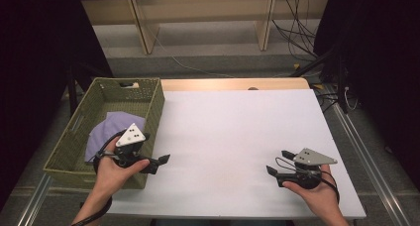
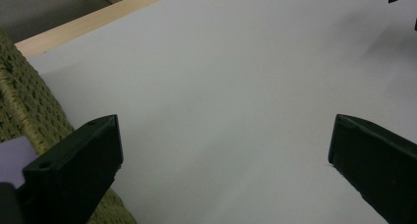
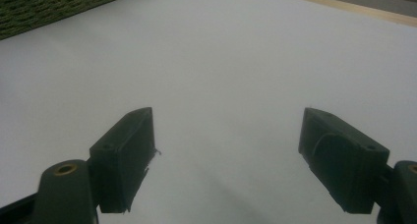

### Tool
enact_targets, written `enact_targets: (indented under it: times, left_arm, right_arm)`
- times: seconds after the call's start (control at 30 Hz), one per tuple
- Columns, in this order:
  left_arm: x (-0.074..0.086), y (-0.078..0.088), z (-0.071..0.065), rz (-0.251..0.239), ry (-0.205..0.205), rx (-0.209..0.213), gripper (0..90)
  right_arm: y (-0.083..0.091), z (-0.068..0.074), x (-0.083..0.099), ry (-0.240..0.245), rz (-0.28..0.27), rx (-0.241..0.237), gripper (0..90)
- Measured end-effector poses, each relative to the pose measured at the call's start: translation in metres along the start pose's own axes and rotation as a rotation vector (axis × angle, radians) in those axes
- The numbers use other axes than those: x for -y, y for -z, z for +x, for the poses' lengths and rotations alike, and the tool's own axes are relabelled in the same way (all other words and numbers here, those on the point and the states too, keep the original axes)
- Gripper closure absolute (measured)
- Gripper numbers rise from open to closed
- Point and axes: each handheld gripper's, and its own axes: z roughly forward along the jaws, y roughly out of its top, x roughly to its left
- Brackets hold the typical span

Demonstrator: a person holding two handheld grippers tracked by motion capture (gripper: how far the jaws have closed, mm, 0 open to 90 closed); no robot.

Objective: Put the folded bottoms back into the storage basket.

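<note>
A green woven basket (image 1: 151,114) stands at the table's left, and a lavender cloth (image 1: 111,129) lies inside it. My left gripper (image 1: 159,163) hovers at the basket's front right corner, pointing right, open and holding nothing. In the left gripper view the left gripper (image 2: 223,135) has its jaws wide apart over bare white table, with the basket (image 2: 29,106) and a corner of the cloth (image 2: 12,160) at the left. My right gripper (image 1: 277,162) sits near the front right, pointing left. The right gripper (image 3: 228,121) is open and empty, with the basket (image 3: 49,3) far off.
The white tabletop (image 1: 237,132) lies bare between the two grippers, with a wooden strip (image 1: 233,84) along its far edge. Beyond the table are wooden furniture legs (image 1: 143,28) and cables (image 1: 297,32) on the floor. Metal rails (image 1: 364,151) run beside the table.
</note>
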Motion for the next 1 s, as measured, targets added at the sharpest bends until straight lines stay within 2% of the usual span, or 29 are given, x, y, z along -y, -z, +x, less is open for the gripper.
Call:
enact_targets:
  times: [0.37, 1.0]
  left_arm:
    - [0.0027, -0.004, -0.006, 0.021, -0.024, 0.003, 0.0]
    - [0.0044, -0.0083, -0.0066, 0.028, -0.021, 0.011, 0.0]
  right_arm:
    - [-0.0003, 0.0003, 0.0001, 0.001, 0.002, 0.0, 22.4]
    - [-0.002, -0.0003, 0.0017, -0.006, 0.006, -0.004, 22.3]
